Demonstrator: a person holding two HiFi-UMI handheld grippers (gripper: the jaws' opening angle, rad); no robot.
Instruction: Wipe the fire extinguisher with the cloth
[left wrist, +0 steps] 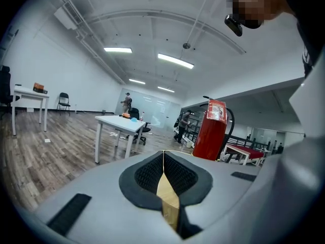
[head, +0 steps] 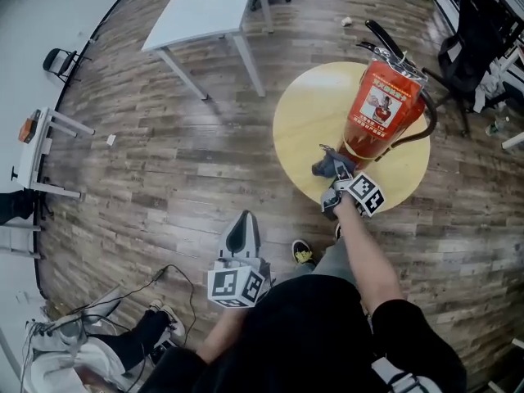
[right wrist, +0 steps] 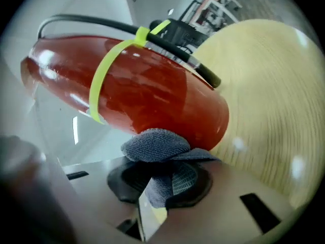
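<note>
1. We are squeezing the gray cloth (right wrist: pixel 155 145) tight in our right hand-held gripper (right wrist: pixel 160 182) and pressing it on the red fire extinguisher (head: pixel 383 109), low down.
2. The fire extinguisher is standing on the round yellow worktop (head: pixel 307 121), wearing a black hose (head: pixel 422 129).
3. Our left hand-held gripper (head: pixel 240 234) is hanging over the wooden floor (head: pixel 164 162), its jaws pressed together.

Head view looked steeply down on the fire extinguisher (head: pixel 381 109); right gripper view sat close against it, left gripper view apparently farther, low.
</note>
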